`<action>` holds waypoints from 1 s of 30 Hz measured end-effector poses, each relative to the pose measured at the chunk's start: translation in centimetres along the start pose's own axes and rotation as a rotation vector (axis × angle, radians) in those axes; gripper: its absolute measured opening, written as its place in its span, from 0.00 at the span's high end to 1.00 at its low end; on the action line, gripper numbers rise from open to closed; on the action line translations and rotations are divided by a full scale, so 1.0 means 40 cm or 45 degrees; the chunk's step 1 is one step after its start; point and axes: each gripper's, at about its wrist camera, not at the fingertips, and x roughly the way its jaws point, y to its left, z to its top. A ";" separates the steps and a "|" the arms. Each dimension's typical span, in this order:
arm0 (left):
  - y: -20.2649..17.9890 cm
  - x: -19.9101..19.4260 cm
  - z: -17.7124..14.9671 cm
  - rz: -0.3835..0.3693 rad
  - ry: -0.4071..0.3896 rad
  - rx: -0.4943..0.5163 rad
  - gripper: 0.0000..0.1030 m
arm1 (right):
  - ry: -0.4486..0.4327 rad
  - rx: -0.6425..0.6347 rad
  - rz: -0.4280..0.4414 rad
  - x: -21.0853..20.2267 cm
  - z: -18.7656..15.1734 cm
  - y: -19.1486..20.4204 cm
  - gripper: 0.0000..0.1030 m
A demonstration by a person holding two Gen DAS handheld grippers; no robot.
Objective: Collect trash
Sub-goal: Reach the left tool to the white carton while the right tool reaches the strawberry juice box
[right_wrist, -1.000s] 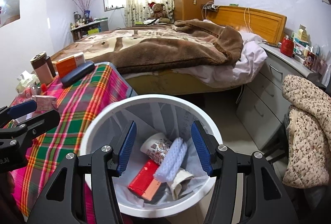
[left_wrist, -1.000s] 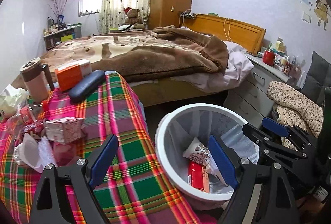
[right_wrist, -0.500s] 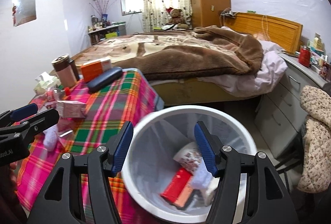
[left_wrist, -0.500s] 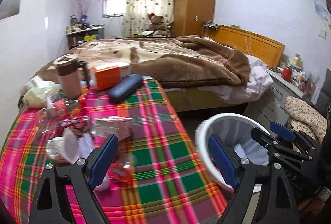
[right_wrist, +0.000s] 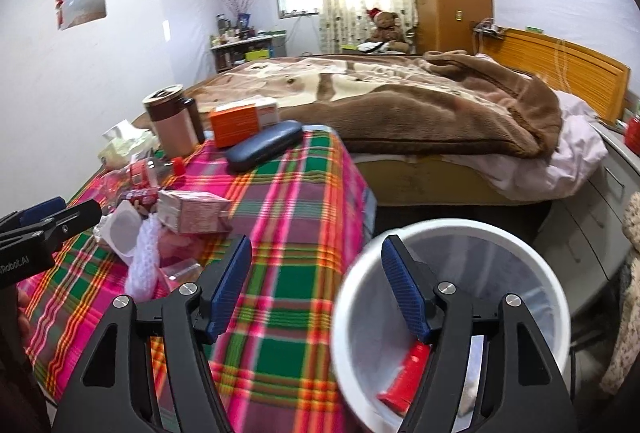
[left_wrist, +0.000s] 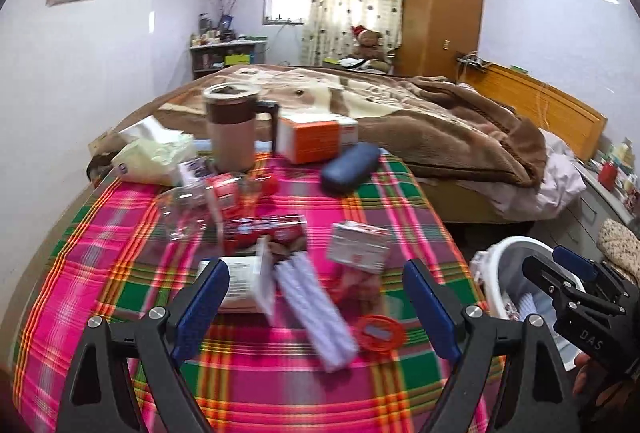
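Observation:
A white trash bin [right_wrist: 448,233] stands beside the plaid-covered table [right_wrist: 296,201], with a red packet [right_wrist: 404,381] inside; its rim also shows in the left wrist view [left_wrist: 504,253]. My left gripper [left_wrist: 316,309] is open and empty above a cluster of trash: a white foam net sleeve [left_wrist: 316,309], a small pink box [left_wrist: 358,245], a red wrapper [left_wrist: 260,231], an orange ring lid [left_wrist: 380,333], a white label pack [left_wrist: 240,283]. My right gripper [right_wrist: 316,289] is open and empty over the table's edge by the bin.
At the table's far side stand a brown lidded mug [left_wrist: 232,129], an orange box [left_wrist: 316,137], a dark blue glasses case [left_wrist: 350,163], a tissue pack [left_wrist: 152,153] and a clear plastic bottle [left_wrist: 188,205]. A bed with a brown blanket [right_wrist: 420,101] lies beyond.
Both grippers swung left, away from over the bin toward the table. The left gripper now faces the trash cluster; the bin sits at the right of both views.

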 end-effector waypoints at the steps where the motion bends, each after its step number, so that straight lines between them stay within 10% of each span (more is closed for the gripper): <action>1: 0.022 0.005 0.002 0.011 0.005 -0.015 0.14 | 0.005 -0.005 0.011 0.006 0.003 0.009 0.33; 30: 0.227 0.233 -0.035 0.072 0.252 -0.116 0.14 | 0.230 0.077 0.294 0.245 0.087 0.180 0.27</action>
